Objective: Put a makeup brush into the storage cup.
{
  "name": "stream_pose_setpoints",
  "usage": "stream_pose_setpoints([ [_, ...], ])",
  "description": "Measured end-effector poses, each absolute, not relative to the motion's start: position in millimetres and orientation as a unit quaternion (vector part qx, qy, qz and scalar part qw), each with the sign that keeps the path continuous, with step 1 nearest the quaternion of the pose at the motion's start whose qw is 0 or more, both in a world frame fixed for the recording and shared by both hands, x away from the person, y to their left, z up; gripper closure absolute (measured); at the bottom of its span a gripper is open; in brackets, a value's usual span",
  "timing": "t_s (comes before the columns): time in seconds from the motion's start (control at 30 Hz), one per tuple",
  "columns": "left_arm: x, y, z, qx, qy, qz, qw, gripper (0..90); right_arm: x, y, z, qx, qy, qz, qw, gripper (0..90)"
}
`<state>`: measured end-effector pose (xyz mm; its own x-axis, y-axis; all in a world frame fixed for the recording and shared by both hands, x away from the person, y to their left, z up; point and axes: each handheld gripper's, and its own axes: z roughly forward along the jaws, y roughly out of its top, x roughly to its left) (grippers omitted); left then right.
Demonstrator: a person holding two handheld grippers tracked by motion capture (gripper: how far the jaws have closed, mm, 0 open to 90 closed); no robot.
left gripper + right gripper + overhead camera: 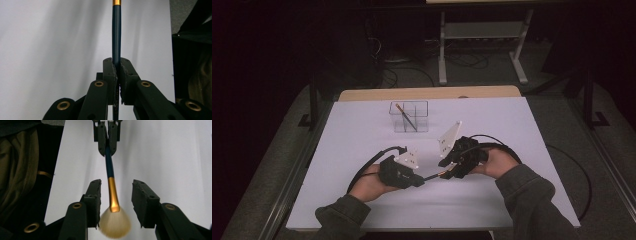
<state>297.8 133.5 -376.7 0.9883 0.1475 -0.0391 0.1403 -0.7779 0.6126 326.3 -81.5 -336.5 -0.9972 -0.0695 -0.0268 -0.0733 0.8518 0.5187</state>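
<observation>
A makeup brush (113, 192) with a dark blue handle, gold ferrule and pale fluffy bristles hangs level above the white table. My left gripper (117, 71) is shut on the brush handle (116, 37) near its end. In the high view the left gripper (419, 181) and the right gripper (446, 172) face each other tip to tip at the table's middle, with the brush (434, 176) between them. My right gripper (116, 186) stands open around the gold ferrule, its pads apart from it on both sides. The left gripper (106, 137) shows beyond it, clamped on the handle.
A clear plastic divided box (421, 120) stands at the back middle of the white table (522, 130), with a thin brush (406, 117) leaning inside it. Black cables trail from both grippers. A grey metal stand (482, 40) is on the floor behind.
</observation>
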Motion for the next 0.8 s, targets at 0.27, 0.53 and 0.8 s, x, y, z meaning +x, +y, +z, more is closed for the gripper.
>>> stream_pose_setpoints([
  [0.27,295.8,138.0,-375.4,0.939,0.076,0.016,0.334,84.1,329.5,-84.4,-337.9,-0.022,0.960,0.280,-0.014,62.8],
  [0.53,294.7,137.5,-375.6,0.939,0.073,0.016,0.337,84.2,331.4,-86.8,-336.6,-0.026,0.959,0.280,-0.032,79.4],
  [0.8,293.9,137.6,-377.1,0.941,0.066,0.004,0.332,83.8,329.9,-82.5,-334.9,-0.049,0.959,0.273,-0.047,81.9],
])
